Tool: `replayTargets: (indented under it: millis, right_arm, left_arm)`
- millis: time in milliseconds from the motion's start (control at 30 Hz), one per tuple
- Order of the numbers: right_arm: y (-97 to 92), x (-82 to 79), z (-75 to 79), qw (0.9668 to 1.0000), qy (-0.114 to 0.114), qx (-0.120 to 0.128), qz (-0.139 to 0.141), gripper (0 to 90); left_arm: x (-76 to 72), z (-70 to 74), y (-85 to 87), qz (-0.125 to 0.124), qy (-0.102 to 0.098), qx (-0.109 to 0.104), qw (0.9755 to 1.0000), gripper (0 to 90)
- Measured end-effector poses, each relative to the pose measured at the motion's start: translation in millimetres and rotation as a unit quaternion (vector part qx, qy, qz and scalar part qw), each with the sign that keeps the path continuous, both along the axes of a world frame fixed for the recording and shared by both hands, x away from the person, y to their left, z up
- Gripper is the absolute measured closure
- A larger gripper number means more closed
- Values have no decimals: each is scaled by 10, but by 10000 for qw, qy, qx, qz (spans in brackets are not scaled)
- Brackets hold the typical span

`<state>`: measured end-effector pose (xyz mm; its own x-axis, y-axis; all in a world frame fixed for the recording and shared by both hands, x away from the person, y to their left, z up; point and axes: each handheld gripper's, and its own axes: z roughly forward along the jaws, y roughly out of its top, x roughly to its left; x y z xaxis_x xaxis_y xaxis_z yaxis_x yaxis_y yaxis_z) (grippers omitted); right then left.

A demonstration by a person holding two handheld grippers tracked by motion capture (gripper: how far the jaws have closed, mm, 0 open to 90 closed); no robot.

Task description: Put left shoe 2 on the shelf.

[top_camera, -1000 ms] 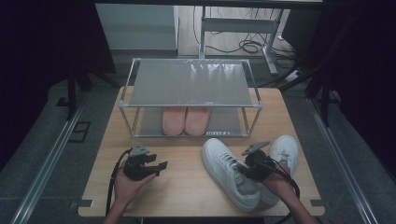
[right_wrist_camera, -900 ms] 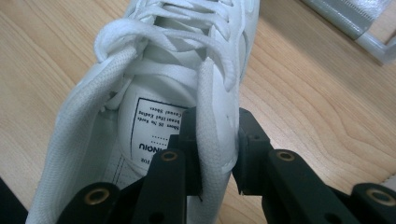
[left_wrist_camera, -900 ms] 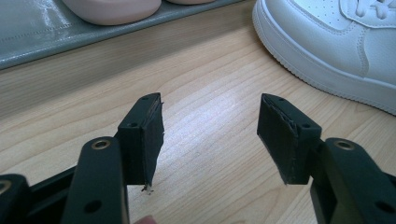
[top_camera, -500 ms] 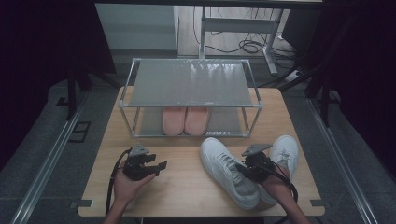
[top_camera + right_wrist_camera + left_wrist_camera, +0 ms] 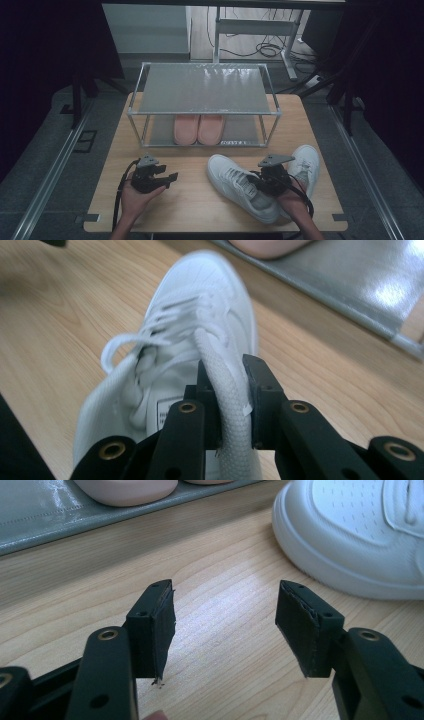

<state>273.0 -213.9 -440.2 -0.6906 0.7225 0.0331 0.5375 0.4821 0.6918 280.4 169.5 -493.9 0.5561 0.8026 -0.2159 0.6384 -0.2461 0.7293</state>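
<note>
A white sneaker (image 5: 227,175) lies slanted on the wooden table (image 5: 195,210), its toe toward the rack. My right gripper (image 5: 257,182) sits at its opening. In the right gripper view the jaws have just been closing, and the right gripper (image 5: 232,385) is shut on the padded white edge of the sneaker (image 5: 200,305). A second white sneaker (image 5: 305,162) lies just right of that hand. My left gripper (image 5: 162,177) rests at the front left, open and empty. In its own view the left gripper (image 5: 225,617) is over bare wood, short of the sneaker toe (image 5: 350,535).
A metal shoe rack (image 5: 205,87) stands across the back of the table. A pair of pink slippers (image 5: 198,129) sits on its lower shelf (image 5: 40,515). The floor around the table is dark, with cables behind.
</note>
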Motion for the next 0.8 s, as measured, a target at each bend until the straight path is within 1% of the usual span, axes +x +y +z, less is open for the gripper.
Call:
replayTargets:
  millis: [100, 200, 233, 267, 300, 333, 367, 500, 567, 600, 633, 700, 800]
  right_arm:
    - [26, -6, 22, 10000, -1, 39, 70, 792]
    - [58, -18, 65, 9998, -95, 127, 115, 792]
    - [58, -18, 65, 9998, -95, 127, 115, 792]
    - [54, -24, 97, 9996, -158, 200, 131, 792]
    - [54, -24, 97, 9996, -158, 200, 131, 792]
    - [37, -31, 133, 9993, -210, 267, 133, 792]
    - [37, -31, 133, 9993, -210, 267, 133, 792]
    - [-12, -37, 209, 9986, -314, 401, 132, 791]
    - [-35, -34, 243, 9980, -374, 493, 107, 792]
    - [-56, -28, 273, 9974, -426, 580, 66, 791]
    - [-56, -28, 273, 9974, -426, 580, 66, 791]
    - [-82, -23, 302, 9967, -464, 662, 44, 791]
    - [-123, -15, 342, 9954, -539, 779, 115, 790]
  left_arm:
    - [-1, 2, 4, 5, -1, -2, 10000, 406]
    - [-3, 7, 13, 18, -12, -13, 10000, 406]
    - [-4, 9, 16, 20, -16, -16, 10000, 406]
    - [-4, 13, 22, 21, -20, -16, 10000, 406]
    - [-4, 13, 22, 21, -20, -16, 10000, 406]
    - [-5, 16, 24, 31, -14, -11, 10000, 406]
    - [-5, 16, 24, 31, -14, -11, 10000, 406]
    - [-3, 12, 20, 26, -17, -12, 10000, 406]
    - [-6, 12, 13, 20, -18, -8, 10000, 406]
    - [-7, 12, 10, 18, -20, -6, 10000, 406]
    - [-7, 13, 9, 17, -21, -10, 10000, 406]
    - [-6, 11, 9, 21, -19, -7, 10000, 405]
    - [-3, 3, 7, 21, -5, 5, 10000, 405]
